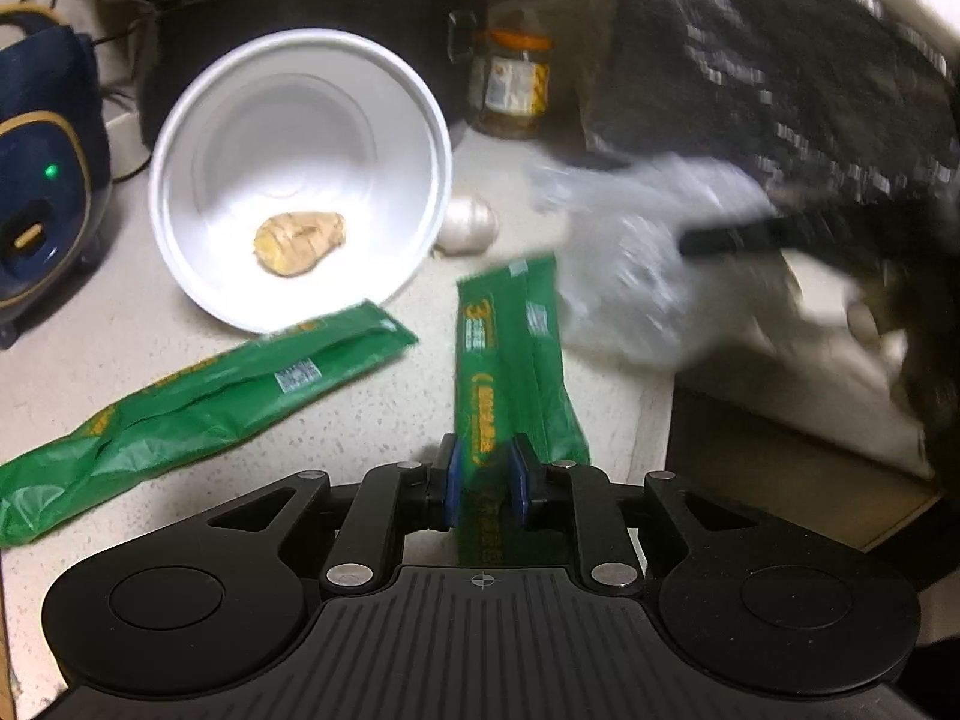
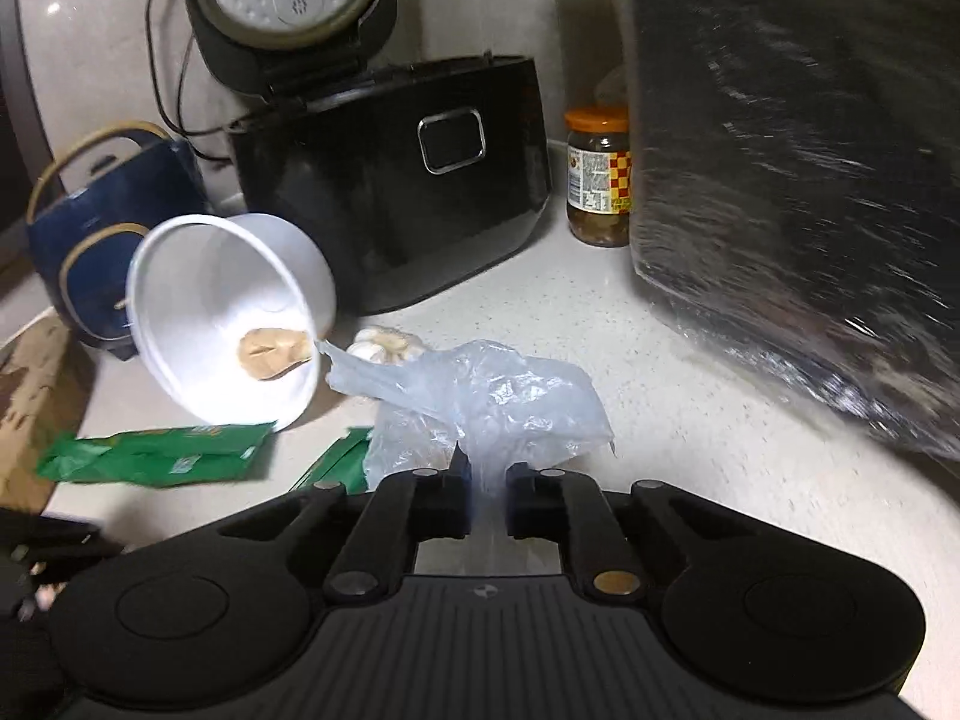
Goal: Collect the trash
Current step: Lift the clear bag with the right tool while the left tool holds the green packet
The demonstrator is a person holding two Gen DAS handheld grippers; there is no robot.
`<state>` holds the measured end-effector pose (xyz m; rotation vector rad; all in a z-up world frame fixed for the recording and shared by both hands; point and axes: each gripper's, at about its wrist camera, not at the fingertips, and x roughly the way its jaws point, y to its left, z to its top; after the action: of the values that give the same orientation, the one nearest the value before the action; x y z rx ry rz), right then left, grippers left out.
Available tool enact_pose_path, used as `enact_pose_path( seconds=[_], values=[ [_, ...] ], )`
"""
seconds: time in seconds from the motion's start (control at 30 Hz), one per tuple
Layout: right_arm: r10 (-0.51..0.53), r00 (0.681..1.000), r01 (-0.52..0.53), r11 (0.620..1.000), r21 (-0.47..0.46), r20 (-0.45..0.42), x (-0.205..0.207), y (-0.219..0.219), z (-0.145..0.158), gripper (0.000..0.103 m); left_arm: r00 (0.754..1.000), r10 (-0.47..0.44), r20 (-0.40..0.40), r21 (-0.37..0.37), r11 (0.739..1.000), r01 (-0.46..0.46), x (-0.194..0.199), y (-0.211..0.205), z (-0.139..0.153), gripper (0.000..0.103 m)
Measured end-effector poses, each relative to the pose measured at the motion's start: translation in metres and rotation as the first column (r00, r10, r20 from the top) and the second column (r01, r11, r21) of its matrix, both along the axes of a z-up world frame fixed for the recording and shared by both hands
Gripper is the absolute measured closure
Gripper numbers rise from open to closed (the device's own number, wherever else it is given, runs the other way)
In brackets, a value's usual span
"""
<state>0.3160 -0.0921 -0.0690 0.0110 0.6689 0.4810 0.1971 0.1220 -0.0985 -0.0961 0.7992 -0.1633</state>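
Note:
My left gripper [image 1: 485, 480] is shut on one end of a green wrapper [image 1: 510, 354] that sticks forward over the counter. A second, longer green wrapper [image 1: 198, 402] lies to the left; it also shows in the right wrist view [image 2: 162, 450]. My right gripper [image 2: 485, 495] is shut on a crumpled clear plastic bag [image 2: 492, 402], which appears blurred in the left wrist view [image 1: 648, 258]. A black trash bag [image 2: 798, 180] hangs at the right, close to the clear bag.
A white bowl [image 1: 228, 138] lies tilted with a piece of ginger [image 1: 300, 240] inside. A garlic bulb [image 1: 468, 225] sits beside it. A black rice cooker [image 2: 390, 180], a blue appliance [image 1: 42, 180] and a jar [image 2: 600, 180] stand at the back. The counter edge [image 1: 666, 420] drops off at the right.

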Motion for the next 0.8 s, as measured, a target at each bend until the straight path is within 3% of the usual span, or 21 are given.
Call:
enact_pose_path(
  seconds=[0.1, 0.2, 0.43, 0.7, 0.8],
  values=[
    [-0.023, 1.000, 0.023, 0.999, 0.027, -0.006, -0.018, -0.011, 0.000, 0.094, 0.998, -0.018, 0.052, -0.042, 0.999, 0.020, -0.005, 0.008, 0.011, 0.082],
    [-0.060, 0.998, 0.061, 0.996, 0.067, -0.018, -0.032, -0.022, -0.001, 0.094, 0.997, -0.046, 0.068, -0.009, 0.999, 0.047, -0.006, 0.007, 0.018, 0.082],
    [-0.097, 0.995, 0.099, 0.990, 0.104, -0.025, -0.055, -0.031, -0.005, 0.094, 0.980, -0.197, -0.017, 0.131, 0.972, 0.197, 0.000, -0.025, -0.004, 0.080],
    [-0.093, 0.995, 0.096, 0.991, 0.098, -0.037, -0.065, -0.033, -0.010, 0.094, 0.981, -0.191, -0.045, 0.124, 0.973, 0.195, 0.007, -0.034, -0.005, 0.082],
    [-0.087, 0.995, 0.091, 0.991, 0.093, -0.040, -0.067, -0.031, -0.011, 0.094, 0.979, -0.194, -0.062, 0.107, 0.974, 0.200, 0.010, -0.039, -0.006, 0.075]
  ],
)
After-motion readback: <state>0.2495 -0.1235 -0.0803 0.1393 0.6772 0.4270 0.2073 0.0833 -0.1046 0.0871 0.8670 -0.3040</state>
